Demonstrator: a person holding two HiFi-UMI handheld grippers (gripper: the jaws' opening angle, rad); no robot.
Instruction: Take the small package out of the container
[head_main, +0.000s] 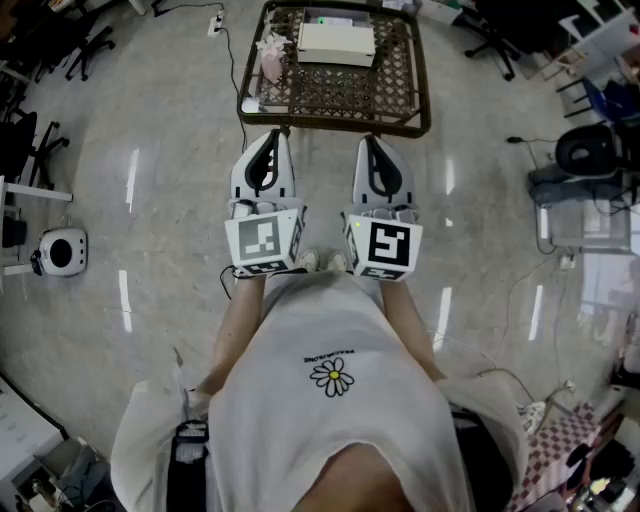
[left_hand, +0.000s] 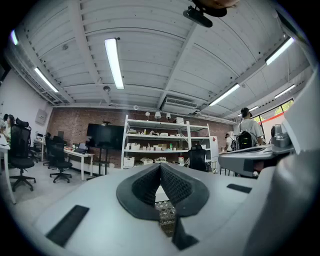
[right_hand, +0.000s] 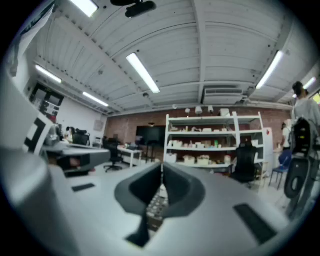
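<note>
A low wicker table (head_main: 335, 100) stands on the floor ahead of me. On it lies a flat white box-like container (head_main: 336, 43), and left of that a small pinkish-white bag (head_main: 270, 55). My left gripper (head_main: 272, 137) and right gripper (head_main: 366, 141) are held side by side in front of my body. They point level at the table and stop just short of its near edge. Both are shut with nothing between the pads. In the left gripper view the left gripper (left_hand: 160, 165) has its dark pads touching. In the right gripper view the right gripper (right_hand: 162, 168) looks the same.
Office chairs (head_main: 35, 150) stand at the left and a round white device (head_main: 62, 250) sits on the floor. Grey equipment (head_main: 590, 150) and cables lie at the right. Both gripper views face a white shelf unit (left_hand: 160, 145) against a brick wall.
</note>
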